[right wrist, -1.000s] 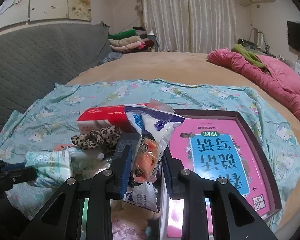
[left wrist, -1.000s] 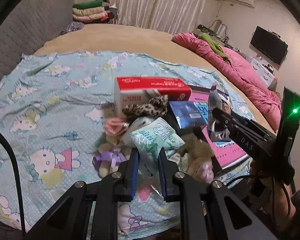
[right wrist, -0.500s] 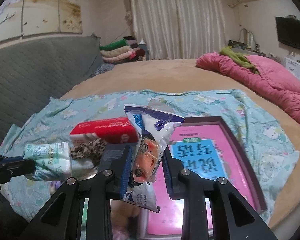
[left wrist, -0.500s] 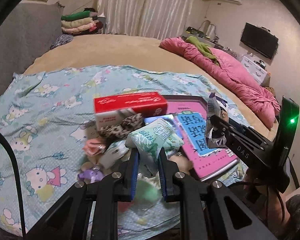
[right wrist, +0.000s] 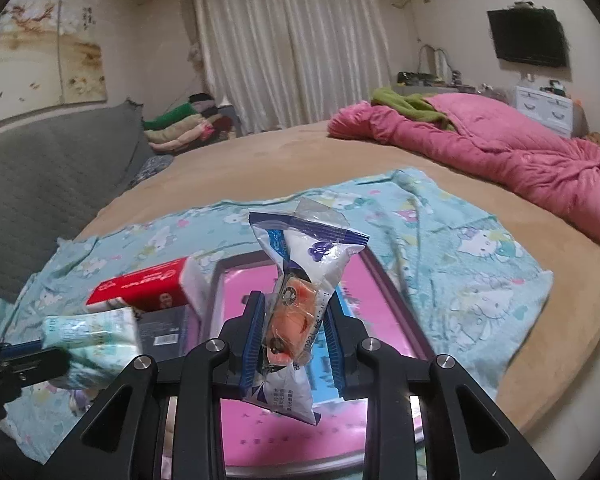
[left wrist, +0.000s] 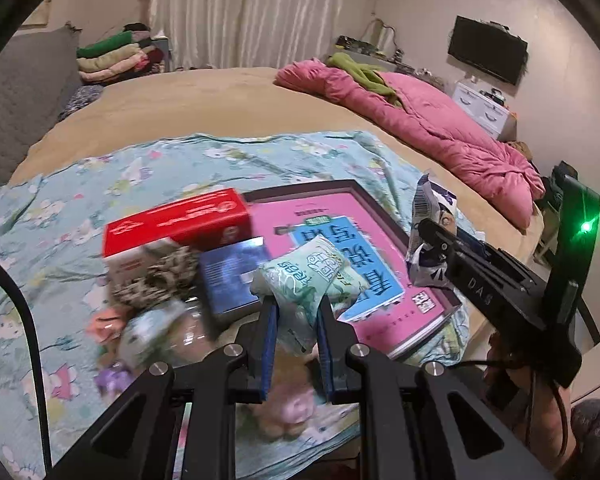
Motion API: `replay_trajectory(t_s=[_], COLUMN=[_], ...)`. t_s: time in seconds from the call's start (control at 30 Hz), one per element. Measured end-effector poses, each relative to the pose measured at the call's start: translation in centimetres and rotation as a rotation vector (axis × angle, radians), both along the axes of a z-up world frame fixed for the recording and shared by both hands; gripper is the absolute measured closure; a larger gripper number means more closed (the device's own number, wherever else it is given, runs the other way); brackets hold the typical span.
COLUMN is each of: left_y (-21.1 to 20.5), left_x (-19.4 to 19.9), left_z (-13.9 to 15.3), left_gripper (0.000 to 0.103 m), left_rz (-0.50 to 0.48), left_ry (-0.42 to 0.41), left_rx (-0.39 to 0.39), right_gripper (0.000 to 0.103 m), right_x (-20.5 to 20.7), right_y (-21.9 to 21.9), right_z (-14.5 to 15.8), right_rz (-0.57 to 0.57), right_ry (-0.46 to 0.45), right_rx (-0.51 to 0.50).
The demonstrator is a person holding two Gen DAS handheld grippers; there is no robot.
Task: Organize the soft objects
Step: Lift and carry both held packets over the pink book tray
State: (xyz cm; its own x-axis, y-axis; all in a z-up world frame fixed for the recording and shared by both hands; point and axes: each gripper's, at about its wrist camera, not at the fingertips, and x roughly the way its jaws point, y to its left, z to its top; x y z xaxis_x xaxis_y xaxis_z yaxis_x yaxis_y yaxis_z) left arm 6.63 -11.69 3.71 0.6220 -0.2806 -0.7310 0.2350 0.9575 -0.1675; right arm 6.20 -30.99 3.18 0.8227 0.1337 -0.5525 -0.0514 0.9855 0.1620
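Dim, warm indoor lighting. Both fisheye views curve strongly, with black vignetted corners. Motion blur smears the red-and-white rectangular tissue box [left wrist: 172,224]; glare from a green LED [left wrist: 587,226].

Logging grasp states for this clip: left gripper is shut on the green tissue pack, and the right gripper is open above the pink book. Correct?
Not quite. The right gripper is shut on a snack packet, as the right wrist view shows. The left gripper does hold the green tissue pack.

Pink quilt [left wrist: 440,132] at bed's far edge, green cloth [left wrist: 360,74] on it. Wall TV [right wrist: 528,38]; folded clothes stack [right wrist: 180,124] beside curtains [right wrist: 296,40].
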Motion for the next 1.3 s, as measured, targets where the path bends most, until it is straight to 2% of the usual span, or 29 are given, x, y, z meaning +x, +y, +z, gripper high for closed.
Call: replay_trajectory(t_s=[0.33,0.6,0.73,1.03,1.3], left_y=[-5.8,-7.1,-7.7,-8.7,-9.5], left_x=[3.0,4.2,4.2,4.7,4.8], left_z=[-3.0,-6.0,-6.8,-8.2,-9.0], left_gripper=[0.084,0.084,0.084,0.084,0.083], left_rz=[-0.049,-0.068,-0.081,-0.105,-0.139], left_ry=[0.045,0.112,0.123,0.161,0.161], left_rx=[0.068,0.096,0.116,0.131,0.147], right_gripper=[0.073,0.073,0.073,0.073,0.072], right_x=[1.0,2.0,2.4,2.9,3.2], right_y=[-2.1,-2.8,-2.6,-3.6,-3.9], right_z=[-2.2,-4.2,-5.4,-7.0,-7.8], right_rz=[-0.043,-0.041,-0.040,-0.067,-0.080], right_ry=[0.093,0.168,0.202,0.280,0.324], right_rx=[-0.013,-0.025,-0.054,-0.049,-0.048])
